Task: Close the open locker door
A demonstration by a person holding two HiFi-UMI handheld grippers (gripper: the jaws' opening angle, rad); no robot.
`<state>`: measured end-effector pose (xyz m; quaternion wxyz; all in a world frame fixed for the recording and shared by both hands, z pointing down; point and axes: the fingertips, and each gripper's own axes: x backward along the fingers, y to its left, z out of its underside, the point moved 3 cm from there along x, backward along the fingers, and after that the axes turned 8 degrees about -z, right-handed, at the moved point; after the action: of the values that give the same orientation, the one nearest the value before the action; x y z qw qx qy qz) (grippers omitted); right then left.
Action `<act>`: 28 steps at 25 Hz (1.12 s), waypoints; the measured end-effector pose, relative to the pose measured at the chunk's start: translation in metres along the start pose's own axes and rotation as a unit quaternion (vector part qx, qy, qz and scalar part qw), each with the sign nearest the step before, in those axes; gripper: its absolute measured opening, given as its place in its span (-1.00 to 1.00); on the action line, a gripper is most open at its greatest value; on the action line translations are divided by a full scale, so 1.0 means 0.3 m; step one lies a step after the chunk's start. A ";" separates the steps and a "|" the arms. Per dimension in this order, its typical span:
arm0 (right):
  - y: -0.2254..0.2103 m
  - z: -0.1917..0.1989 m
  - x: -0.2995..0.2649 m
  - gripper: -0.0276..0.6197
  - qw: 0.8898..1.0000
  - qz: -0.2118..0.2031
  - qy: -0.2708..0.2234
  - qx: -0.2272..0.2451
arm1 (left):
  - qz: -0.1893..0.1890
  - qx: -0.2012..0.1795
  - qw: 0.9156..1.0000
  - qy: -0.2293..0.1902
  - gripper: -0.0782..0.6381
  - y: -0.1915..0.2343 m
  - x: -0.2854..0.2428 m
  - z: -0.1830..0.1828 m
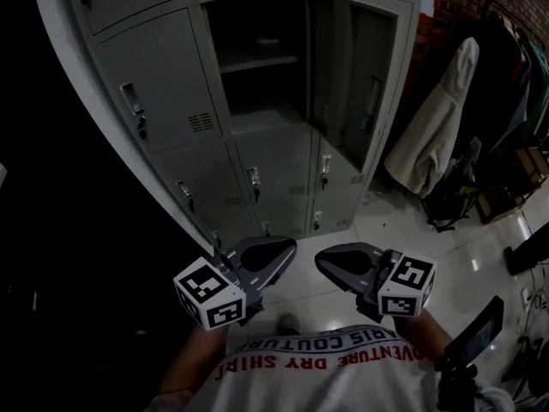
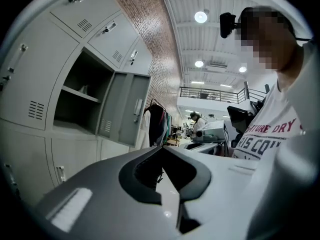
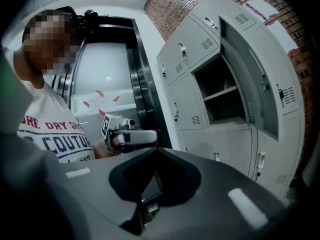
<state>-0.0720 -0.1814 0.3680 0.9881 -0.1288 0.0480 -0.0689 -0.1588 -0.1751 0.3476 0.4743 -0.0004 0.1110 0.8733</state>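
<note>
The grey locker bank (image 1: 163, 101) has one compartment (image 1: 257, 58) standing open, with a shelf inside. Its door (image 1: 352, 84) is swung out to the right, far from the frame. The left gripper view shows the same door (image 2: 125, 109), and it stands nearly edge-on in the right gripper view (image 3: 260, 94). My left gripper (image 1: 281, 249) and right gripper (image 1: 328, 263) hang low near my chest, well short of the lockers, tips facing each other. Both are shut with nothing between the jaws, as their own views confirm for the left gripper (image 2: 161, 148) and the right gripper (image 3: 156, 149).
A pale coat (image 1: 437, 118) hangs on a clothes rack right of the lockers, with dark bags (image 1: 450, 204) on the glossy tile floor below. A dark flat device (image 1: 476, 333) sticks out near my right arm. Closed locker doors (image 1: 266, 170) lie beneath the open compartment.
</note>
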 end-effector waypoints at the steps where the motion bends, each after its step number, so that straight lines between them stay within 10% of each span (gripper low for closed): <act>1: -0.060 -0.036 -0.041 -0.94 1.000 0.003 -0.001 0.003 | -0.001 -0.001 1.000 -0.001 -0.77 0.071 -0.016 -0.028; 6: -0.262 -0.200 -0.158 -0.94 0.999 0.022 -0.014 0.027 | 0.008 -0.014 1.000 -0.001 -0.77 0.298 -0.102 -0.155; 15: -0.349 -0.209 -0.110 -0.93 0.998 0.055 -0.015 0.016 | 0.040 -0.024 0.999 0.012 -0.77 0.304 -0.190 -0.178; 28: -0.592 -0.393 0.330 -0.94 0.953 0.283 -0.049 0.096 | 0.033 -0.028 0.999 -0.025 -0.77 0.368 -0.181 -0.239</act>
<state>-0.0095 -0.3953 0.2933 0.9759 -0.0176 0.0267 0.2160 -0.2279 -0.2921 0.3049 0.4477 0.0116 0.0741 0.8910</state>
